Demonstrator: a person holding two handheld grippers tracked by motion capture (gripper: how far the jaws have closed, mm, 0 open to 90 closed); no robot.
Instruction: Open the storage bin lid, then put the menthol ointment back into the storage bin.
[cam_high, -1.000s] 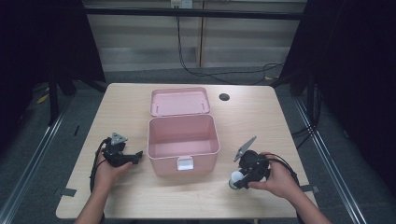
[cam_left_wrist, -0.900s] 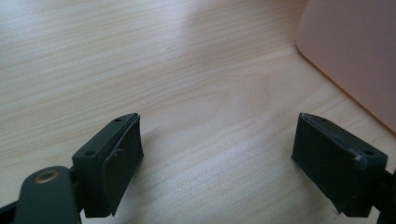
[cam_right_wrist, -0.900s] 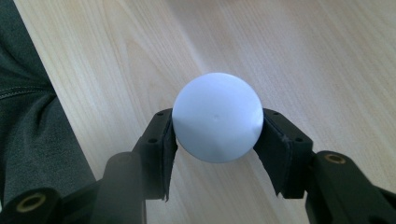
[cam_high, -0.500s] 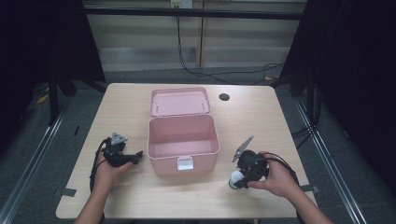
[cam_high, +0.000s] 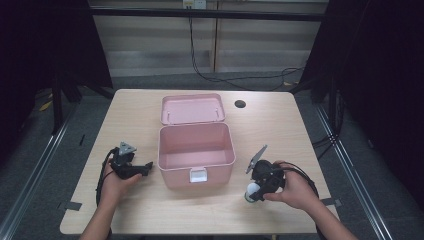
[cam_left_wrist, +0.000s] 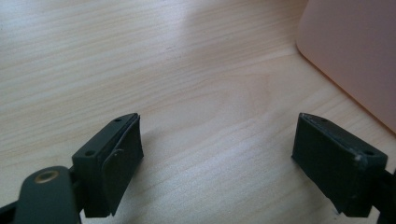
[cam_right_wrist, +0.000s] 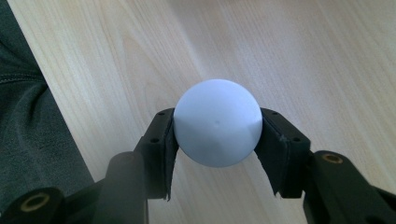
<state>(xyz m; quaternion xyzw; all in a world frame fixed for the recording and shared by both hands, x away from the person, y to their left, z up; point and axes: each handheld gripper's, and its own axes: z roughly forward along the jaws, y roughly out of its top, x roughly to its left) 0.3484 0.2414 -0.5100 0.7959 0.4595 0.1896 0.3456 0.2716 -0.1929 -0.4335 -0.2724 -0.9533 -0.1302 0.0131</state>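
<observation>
An open pink box (cam_high: 175, 174) stands mid-table, its lid (cam_high: 192, 108) laid back behind it. My left gripper (cam_high: 146, 167) rests on the wood just left of the box; in the left gripper view it (cam_left_wrist: 217, 149) is open with nothing between the jaws, and the pink box's wall (cam_left_wrist: 355, 51) fills the upper right corner. A white ball (cam_right_wrist: 217, 121) sits between both pads of my right gripper (cam_right_wrist: 217, 140), which is shut on it. In the high view the right gripper (cam_high: 254, 192) holds the ball (cam_high: 251, 189) low over the table, right of the box's front.
The wooden table (cam_high: 300, 135) has a round dark hole (cam_high: 240, 104) near its back right. Dark cloth (cam_right_wrist: 32, 140) lies beyond the table's edge in the right gripper view. Cables trail from both grippers. Black frames and a cable stand behind the table.
</observation>
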